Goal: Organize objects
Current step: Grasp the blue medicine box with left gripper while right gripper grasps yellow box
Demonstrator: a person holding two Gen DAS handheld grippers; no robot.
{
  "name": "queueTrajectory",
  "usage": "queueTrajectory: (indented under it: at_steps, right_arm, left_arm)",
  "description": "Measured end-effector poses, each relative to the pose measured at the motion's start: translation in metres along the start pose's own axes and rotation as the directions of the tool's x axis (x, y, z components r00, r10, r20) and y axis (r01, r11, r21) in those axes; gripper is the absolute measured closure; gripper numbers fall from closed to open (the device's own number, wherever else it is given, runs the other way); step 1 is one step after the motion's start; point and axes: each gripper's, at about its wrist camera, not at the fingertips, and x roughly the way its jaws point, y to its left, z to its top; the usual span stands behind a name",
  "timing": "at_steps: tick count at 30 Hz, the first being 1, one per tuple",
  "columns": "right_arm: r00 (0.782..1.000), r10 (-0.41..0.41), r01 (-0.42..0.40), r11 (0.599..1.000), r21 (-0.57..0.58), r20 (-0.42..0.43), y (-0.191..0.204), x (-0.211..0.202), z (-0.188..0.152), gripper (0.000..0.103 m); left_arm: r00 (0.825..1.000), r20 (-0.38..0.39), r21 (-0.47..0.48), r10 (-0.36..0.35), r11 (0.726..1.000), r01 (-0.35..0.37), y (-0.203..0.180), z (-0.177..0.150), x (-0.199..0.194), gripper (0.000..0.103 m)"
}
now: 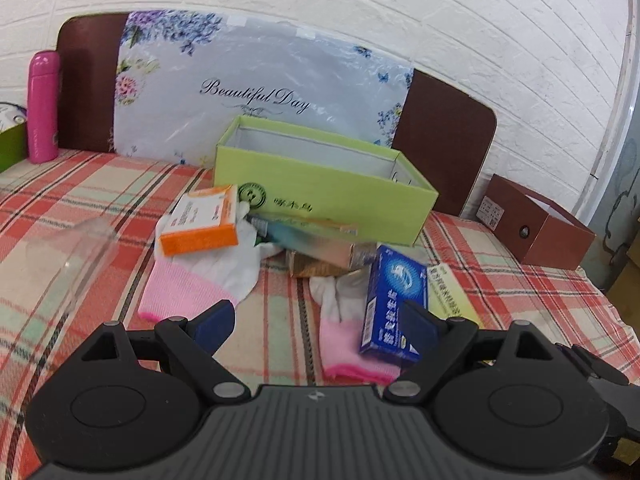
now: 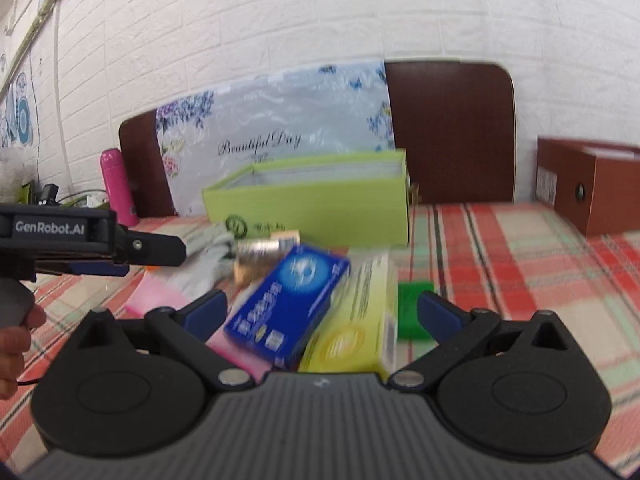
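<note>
Blue box (image 2: pixel 286 306) lies between the open right tongs (image 2: pixel 322 312).

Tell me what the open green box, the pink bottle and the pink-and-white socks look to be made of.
Open lime-green box: likely matte cardboard, with stiff straight walls, sharp folded corners and a pale lined interior.
Tall pink bottle: smooth glossy shell, perhaps coated metal or plastic; the look leaves it open.
Pink-and-white socks: soft knitted fabric, lying limp and creased on the plaid cloth.

Bright, even room light, soft shadows; the blue box (image 2: pixel 286 304) smears with motion blur, and brick lines bow at the edges.
</note>
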Motion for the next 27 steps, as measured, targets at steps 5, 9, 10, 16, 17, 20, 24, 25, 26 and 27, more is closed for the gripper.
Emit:
queueTrajectory:
  at_steps: [5,9,10,16,17,20,24,25,26,27]
  right_arm:
    - [0.996,-0.006,0.008,1.000,0.020,-0.085,0.004,0.009,-0.020,0.000]
    - [0.997,-0.045,0.045,0.999,-0.012,-0.057,0.006,0.005,-0.020,0.000]
    - [0.996,-0.081,0.079,0.996,-0.042,-0.048,0.008,0.005,-0.020,0.000]
    - [0.981,-0.182,0.165,0.963,-0.213,-0.066,0.020,0.017,-0.021,0.009]
    - [0.979,-0.186,0.161,0.957,-0.241,-0.084,0.024,0.022,-0.021,0.010]
    - [0.971,-0.209,0.167,0.938,-0.303,-0.113,0.032,0.034,-0.024,0.020]
    - [0.966,-0.228,0.185,0.937,-0.297,-0.119,0.031,0.040,-0.022,0.034]
    - [0.968,-0.218,0.177,0.943,-0.283,-0.122,0.028,0.039,-0.022,0.034]
    - [0.971,-0.205,0.168,0.950,-0.263,-0.121,0.025,0.037,-0.020,0.034]
    - [0.973,-0.195,0.161,0.956,-0.246,-0.123,0.022,0.035,-0.020,0.035]
  left_arm:
    - [0.998,-0.053,-0.063,0.030,0.997,-0.033,0.018,-0.019,0.003,0.011]
    - [0.998,-0.050,-0.066,0.034,0.997,-0.038,0.019,-0.023,0.004,0.011]
    - [0.998,-0.045,-0.061,0.032,0.998,-0.035,0.018,-0.023,0.004,0.011]
    - [0.999,-0.037,-0.016,-0.017,1.000,0.017,0.005,-0.025,0.002,0.011]
    - [0.999,-0.038,-0.010,-0.023,1.000,0.023,0.003,-0.025,0.001,0.011]
    - [0.999,-0.040,-0.008,-0.035,0.999,0.035,0.001,-0.024,0.000,0.011]
    - [0.997,-0.047,-0.010,-0.062,0.998,0.062,-0.004,-0.020,0.004,0.011]
    - [0.996,-0.048,-0.002,-0.072,0.997,0.072,-0.007,-0.018,0.006,0.011]
    - [0.996,-0.045,0.009,-0.081,0.997,0.081,-0.011,-0.017,0.009,0.011]
    - [0.995,-0.044,0.022,-0.087,0.996,0.088,-0.015,-0.016,0.013,0.011]
